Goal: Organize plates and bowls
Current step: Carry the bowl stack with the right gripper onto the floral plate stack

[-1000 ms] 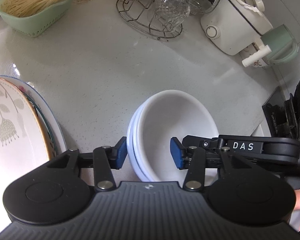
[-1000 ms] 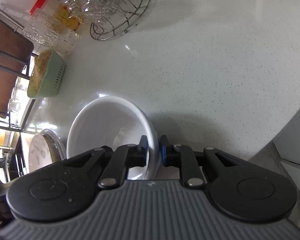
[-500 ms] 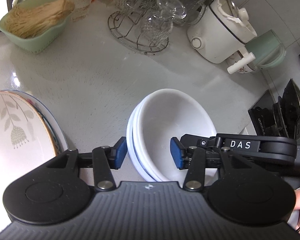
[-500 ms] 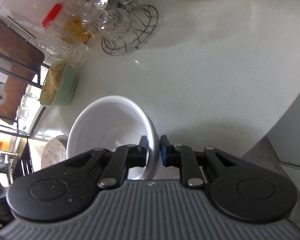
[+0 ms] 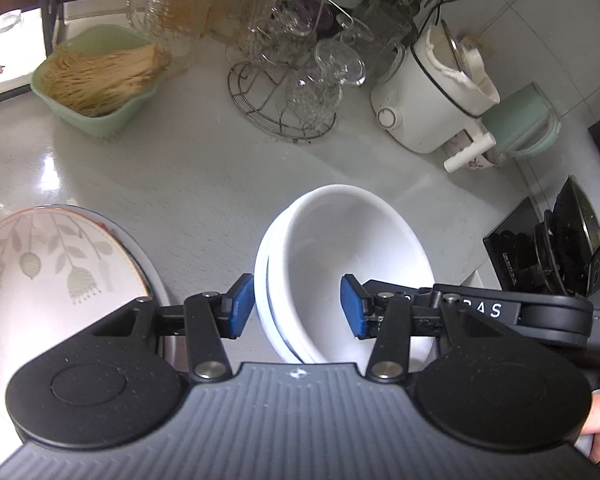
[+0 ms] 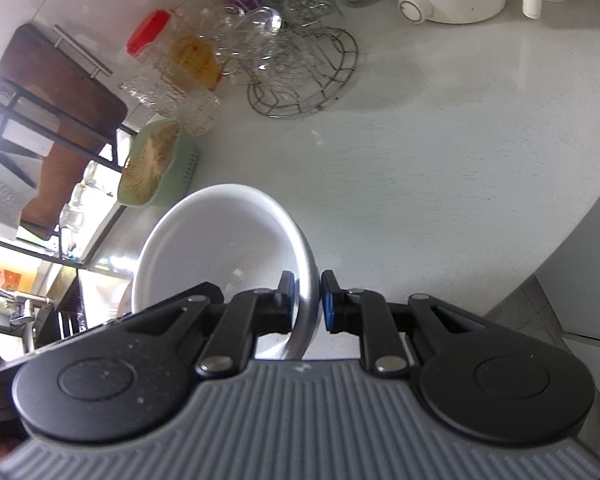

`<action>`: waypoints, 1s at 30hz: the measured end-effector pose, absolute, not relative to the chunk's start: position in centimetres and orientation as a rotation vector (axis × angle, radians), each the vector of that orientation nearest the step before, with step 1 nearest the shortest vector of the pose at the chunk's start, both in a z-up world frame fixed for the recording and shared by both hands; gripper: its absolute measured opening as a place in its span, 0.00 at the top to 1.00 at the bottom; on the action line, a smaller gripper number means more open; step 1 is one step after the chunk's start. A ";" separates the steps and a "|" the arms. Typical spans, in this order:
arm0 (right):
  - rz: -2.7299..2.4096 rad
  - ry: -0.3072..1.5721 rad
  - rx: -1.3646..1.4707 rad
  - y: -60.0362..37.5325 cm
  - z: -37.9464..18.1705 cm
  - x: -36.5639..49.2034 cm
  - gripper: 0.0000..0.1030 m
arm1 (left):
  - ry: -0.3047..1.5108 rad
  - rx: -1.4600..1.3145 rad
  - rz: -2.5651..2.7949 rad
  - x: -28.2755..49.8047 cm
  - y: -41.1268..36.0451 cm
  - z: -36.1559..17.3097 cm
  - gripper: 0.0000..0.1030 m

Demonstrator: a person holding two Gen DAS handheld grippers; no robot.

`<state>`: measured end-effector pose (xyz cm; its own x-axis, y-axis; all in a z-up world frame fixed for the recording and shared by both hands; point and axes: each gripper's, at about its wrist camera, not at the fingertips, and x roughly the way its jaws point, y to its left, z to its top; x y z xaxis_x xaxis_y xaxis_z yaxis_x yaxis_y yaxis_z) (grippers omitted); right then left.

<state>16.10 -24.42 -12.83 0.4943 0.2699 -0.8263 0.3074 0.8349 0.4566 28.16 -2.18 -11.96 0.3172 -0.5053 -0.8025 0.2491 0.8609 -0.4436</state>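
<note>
A stack of white bowls (image 5: 340, 256) is held tilted above the grey counter (image 5: 172, 168). My right gripper (image 6: 308, 304) is shut on the stack's rim (image 6: 304, 280), one finger inside the top bowl and one outside; its black body shows in the left wrist view (image 5: 500, 312). My left gripper (image 5: 296, 310) is open, its blue pads on either side of the stack's near rim without touching it. A stack of plates, the top one with a leaf pattern (image 5: 52, 276), sits at the left.
A green basket of noodles (image 5: 100, 84), a wire rack of glass cups (image 5: 296, 92), a white cooker (image 5: 432, 96) and a green jug (image 5: 524, 124) stand at the back. A black stove (image 5: 560, 248) is at the right. The counter edge curves at the right (image 6: 560, 240).
Both grippers and the bowl stack have risen from the counter; more of the back of the counter comes into view. The right gripper keeps its hold, the left stays open.
</note>
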 end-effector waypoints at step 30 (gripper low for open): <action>0.145 1.052 0.547 -11.7 -11.5 15.5 0.82 | 1.065 -0.392 -0.380 23.9 13.7 -10.0 0.50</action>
